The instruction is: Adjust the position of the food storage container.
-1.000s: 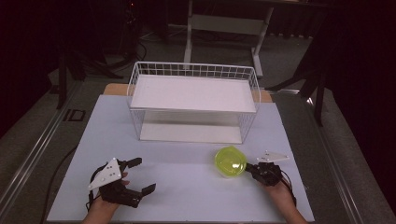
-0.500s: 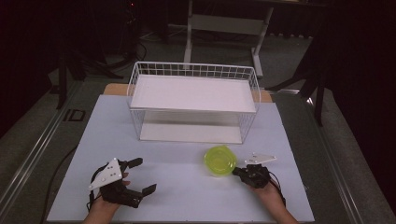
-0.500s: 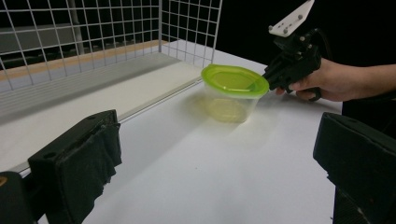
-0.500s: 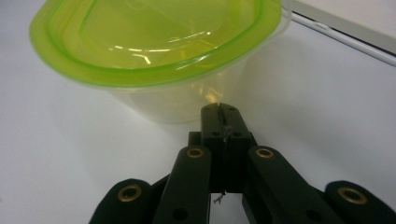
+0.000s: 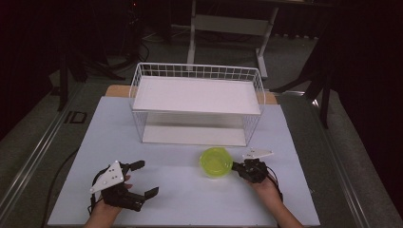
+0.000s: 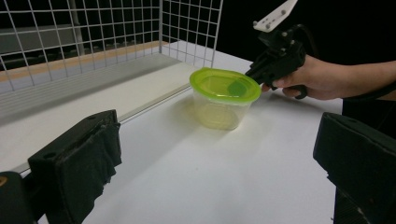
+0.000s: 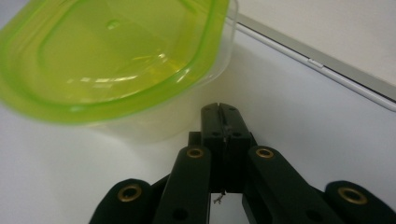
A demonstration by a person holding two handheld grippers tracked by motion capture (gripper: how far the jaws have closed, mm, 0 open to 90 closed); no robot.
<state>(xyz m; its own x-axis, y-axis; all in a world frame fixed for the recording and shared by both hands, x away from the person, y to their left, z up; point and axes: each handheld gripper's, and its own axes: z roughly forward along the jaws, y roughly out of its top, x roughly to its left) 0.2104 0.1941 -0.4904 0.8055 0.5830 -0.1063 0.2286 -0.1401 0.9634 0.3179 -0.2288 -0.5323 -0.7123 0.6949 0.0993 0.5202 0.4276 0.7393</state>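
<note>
Right now the right gripper (image 5: pixel 236 167), jaws pressed together, touches the lidded green container (image 5: pixel 215 161) at its 3 o'clock side, before the wire basket (image 5: pixel 197 76). Left gripper (image 5: pixel 142 179) rests spread.

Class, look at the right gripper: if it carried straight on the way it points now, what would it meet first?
The right gripper, jaws closed, points at the green-lidded container just ahead. It would most likely meet the container's side wall below the lid, though whether it already touches is unclear.
</note>
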